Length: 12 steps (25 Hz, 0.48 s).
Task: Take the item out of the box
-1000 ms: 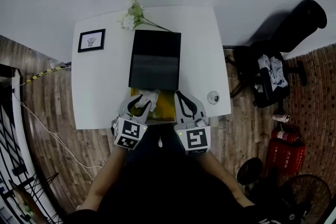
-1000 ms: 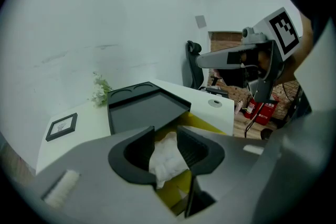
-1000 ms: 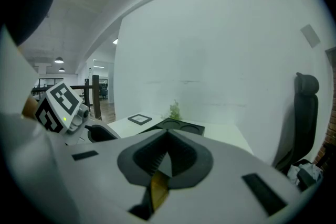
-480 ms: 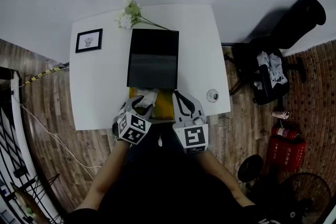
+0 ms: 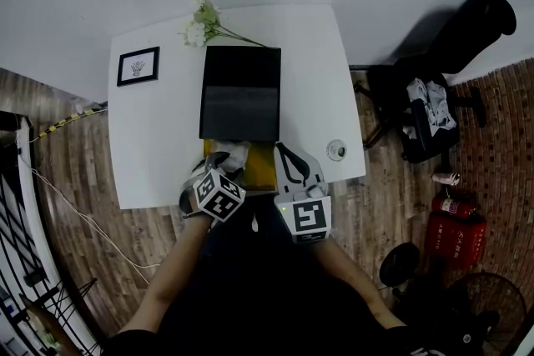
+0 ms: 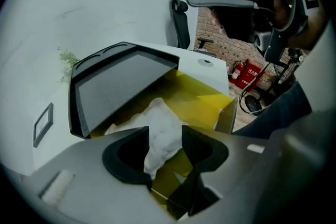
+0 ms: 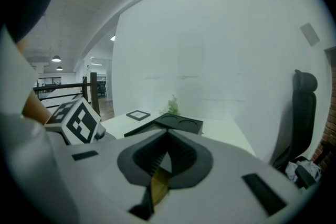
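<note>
A box (image 5: 264,168) with a yellow inside stands at the near edge of the white table (image 5: 158,146), its black lid (image 5: 242,92) folded back away from me. A crumpled white item (image 5: 234,152) lies in the box's left part. My left gripper (image 5: 225,161) points steeply down into the box. Its jaws have just been opening, and the white item (image 6: 160,131) sits in the gap between them. The left gripper (image 6: 165,139) stands open. My right gripper (image 5: 285,152) is at the box's right wall; its jaws (image 7: 168,136) are closed with a yellow strip of the box between them.
A framed picture (image 5: 138,65) and a sprig of white flowers (image 5: 203,22) lie at the table's far left. A small round object (image 5: 336,150) sits near the right edge. A black chair (image 5: 434,117) and red fire extinguishers (image 5: 455,221) stand to the right on the wooden floor.
My left gripper has tipped downward and sunk toward the white item in the box, and its jaws stand wider apart. The right gripper has kept still.
</note>
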Each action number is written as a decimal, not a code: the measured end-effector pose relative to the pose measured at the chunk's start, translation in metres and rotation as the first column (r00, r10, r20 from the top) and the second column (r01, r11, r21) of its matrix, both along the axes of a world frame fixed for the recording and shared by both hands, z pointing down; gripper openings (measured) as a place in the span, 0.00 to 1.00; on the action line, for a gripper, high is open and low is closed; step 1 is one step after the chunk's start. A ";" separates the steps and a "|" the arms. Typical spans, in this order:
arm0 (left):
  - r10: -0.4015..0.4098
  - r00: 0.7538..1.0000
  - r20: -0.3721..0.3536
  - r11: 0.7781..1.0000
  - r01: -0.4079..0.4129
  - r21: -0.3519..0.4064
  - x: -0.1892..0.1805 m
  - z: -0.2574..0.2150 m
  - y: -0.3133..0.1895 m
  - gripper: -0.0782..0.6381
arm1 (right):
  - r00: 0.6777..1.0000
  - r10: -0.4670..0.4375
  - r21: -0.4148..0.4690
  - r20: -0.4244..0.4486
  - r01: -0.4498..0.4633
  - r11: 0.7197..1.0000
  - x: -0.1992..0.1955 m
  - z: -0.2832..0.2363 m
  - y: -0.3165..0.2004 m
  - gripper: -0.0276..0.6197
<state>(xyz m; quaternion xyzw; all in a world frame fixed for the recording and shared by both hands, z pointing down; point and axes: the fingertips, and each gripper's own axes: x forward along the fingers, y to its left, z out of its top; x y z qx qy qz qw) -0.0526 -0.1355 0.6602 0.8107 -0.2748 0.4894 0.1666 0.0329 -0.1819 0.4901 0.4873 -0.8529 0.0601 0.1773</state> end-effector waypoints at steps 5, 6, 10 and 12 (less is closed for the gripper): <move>0.014 0.999 0.045 0.999 -0.012 -0.039 0.000 0.008 0.001 0.39 | 1.000 0.008 0.006 0.001 -0.008 1.000 0.002 -0.004 -0.002 0.06; 0.015 0.999 0.052 0.999 -0.013 -0.045 0.001 0.009 0.001 0.39 | 1.000 0.009 0.007 0.004 -0.009 1.000 0.002 -0.004 -0.002 0.06; 0.024 0.997 0.079 0.998 -0.020 -0.053 0.001 0.012 0.001 0.39 | 1.000 0.015 0.019 0.012 -0.015 1.000 0.004 -0.005 -0.004 0.06; 0.032 0.995 0.091 0.998 -0.027 -0.053 0.001 0.013 0.001 0.39 | 1.000 0.019 0.026 0.012 -0.020 0.999 0.004 -0.007 -0.005 0.06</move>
